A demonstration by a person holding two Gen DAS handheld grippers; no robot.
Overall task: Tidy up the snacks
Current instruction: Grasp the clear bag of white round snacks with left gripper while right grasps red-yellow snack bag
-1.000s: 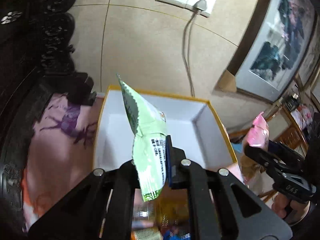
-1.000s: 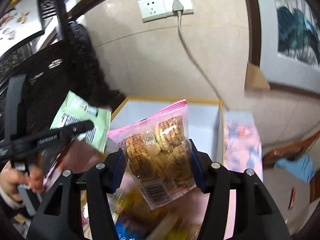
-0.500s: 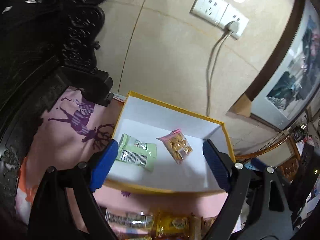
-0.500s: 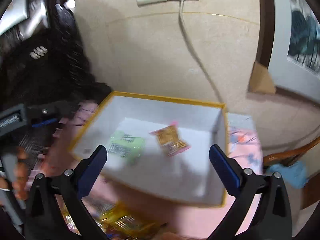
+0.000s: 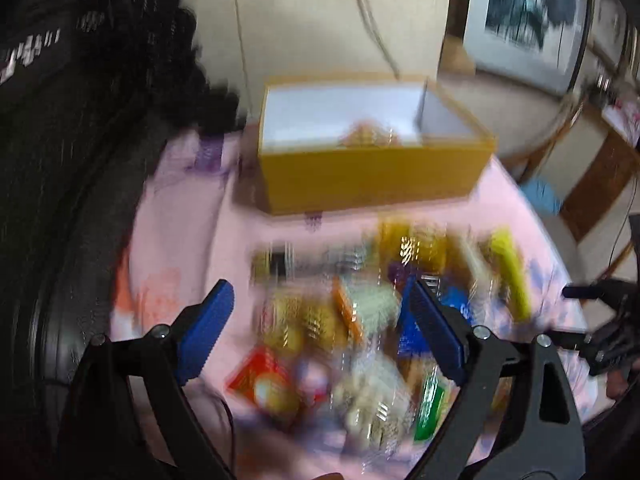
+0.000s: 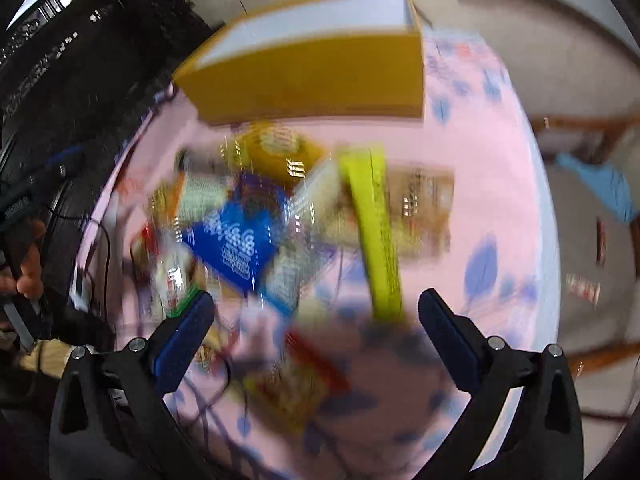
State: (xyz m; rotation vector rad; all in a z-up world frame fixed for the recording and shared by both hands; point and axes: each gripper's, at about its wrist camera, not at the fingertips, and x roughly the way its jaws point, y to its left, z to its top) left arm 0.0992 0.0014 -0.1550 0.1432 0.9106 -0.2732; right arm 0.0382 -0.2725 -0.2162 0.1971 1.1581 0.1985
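A yellow box [image 5: 372, 176] with a white inside stands at the far side of the pink tablecloth; it also shows in the right wrist view [image 6: 312, 72]. A cookie packet [image 5: 368, 136] lies inside it. A blurred pile of snack packets [image 5: 360, 320] lies in front of the box, with a blue packet [image 6: 236, 240] and a yellow-green bar [image 6: 376, 236] among them. My left gripper [image 5: 320, 328] is open and empty above the pile. My right gripper [image 6: 312, 332] is open and empty above the pile's near edge.
Dark carved furniture [image 5: 80, 120] stands along the left. The pink tablecloth [image 6: 492, 184] ends at the right, with a wooden chair and a blue cloth [image 6: 600, 184] beyond. A wall with a hanging cord [image 5: 372, 20] is behind the box.
Both grippers let their packets go into the box, then pulled back and tilted down over the snack pile. Both views are blurred by motion now.
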